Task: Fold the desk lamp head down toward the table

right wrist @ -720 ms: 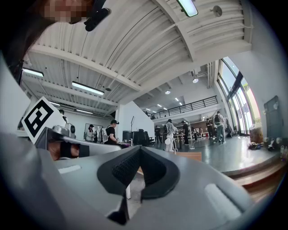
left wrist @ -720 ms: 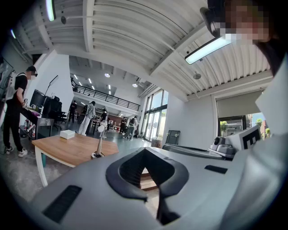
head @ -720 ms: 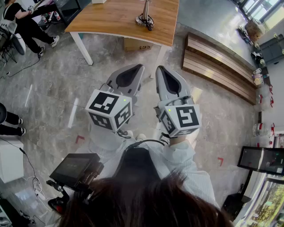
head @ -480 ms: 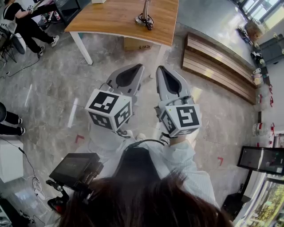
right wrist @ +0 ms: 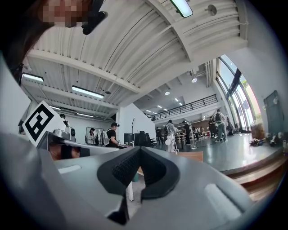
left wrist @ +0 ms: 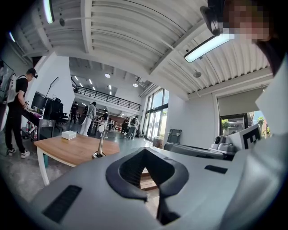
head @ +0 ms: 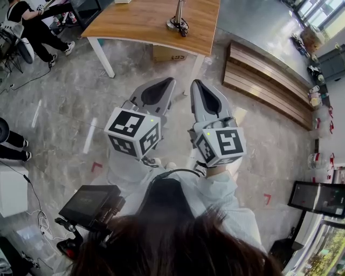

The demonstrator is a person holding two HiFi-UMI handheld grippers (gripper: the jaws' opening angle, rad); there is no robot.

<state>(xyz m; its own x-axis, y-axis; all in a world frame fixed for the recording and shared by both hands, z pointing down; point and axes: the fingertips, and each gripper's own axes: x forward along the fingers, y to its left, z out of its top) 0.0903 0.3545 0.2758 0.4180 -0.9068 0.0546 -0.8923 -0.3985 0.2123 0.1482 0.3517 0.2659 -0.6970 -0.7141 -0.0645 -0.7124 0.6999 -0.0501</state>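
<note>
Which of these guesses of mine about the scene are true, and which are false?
1. The left gripper and right gripper are both shut and empty. True.
2. The lamp stands upright on the table. True.
3. The right gripper grips the lamp. False: it is held over the floor, well short of the table, and holds nothing.
4. The lamp is the only thing on the table. False: a box sits there too.
</note>
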